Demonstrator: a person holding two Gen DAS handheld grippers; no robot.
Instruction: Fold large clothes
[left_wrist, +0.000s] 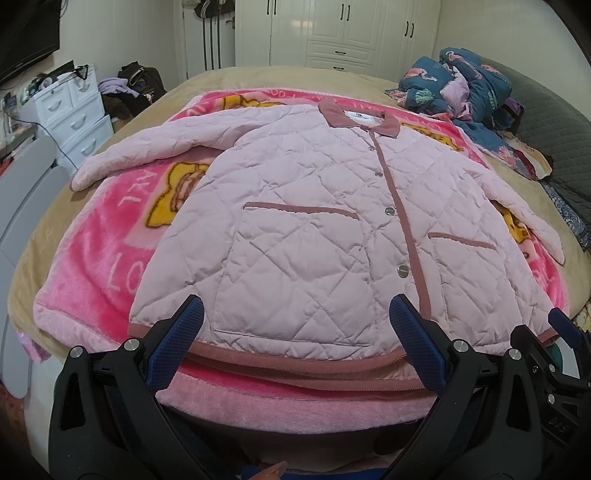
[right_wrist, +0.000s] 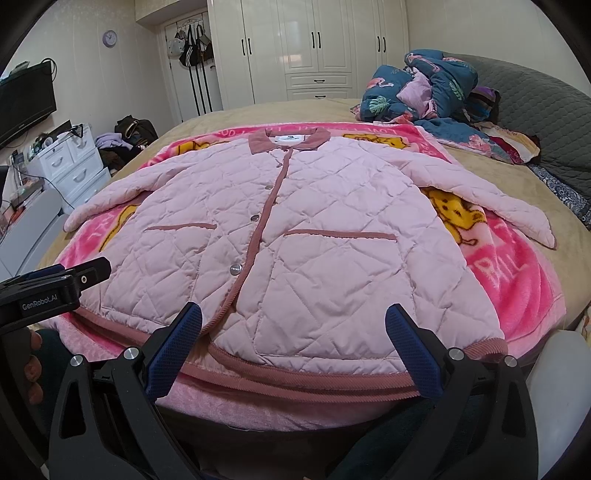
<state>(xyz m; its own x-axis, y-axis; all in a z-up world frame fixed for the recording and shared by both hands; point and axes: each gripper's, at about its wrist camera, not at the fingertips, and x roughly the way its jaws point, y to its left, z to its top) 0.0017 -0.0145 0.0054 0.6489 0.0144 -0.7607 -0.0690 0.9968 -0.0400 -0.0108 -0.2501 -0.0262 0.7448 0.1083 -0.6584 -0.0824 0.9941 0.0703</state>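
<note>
A pale pink quilted jacket with dusty-rose trim lies flat, front up and buttoned, on a pink cartoon blanket on the bed. Both sleeves spread outward; the collar points to the far side. My left gripper hovers open just above the hem, left of the button placket, holding nothing. My right gripper is open over the hem on the right half, also holding nothing. The right gripper's body shows at the left wrist view's right edge, and the left gripper's body at the right wrist view's left edge.
A heap of blue patterned bedding lies at the far right of the bed. White drawers and a clothes pile stand left of the bed, white wardrobes behind. A hand holds the left gripper.
</note>
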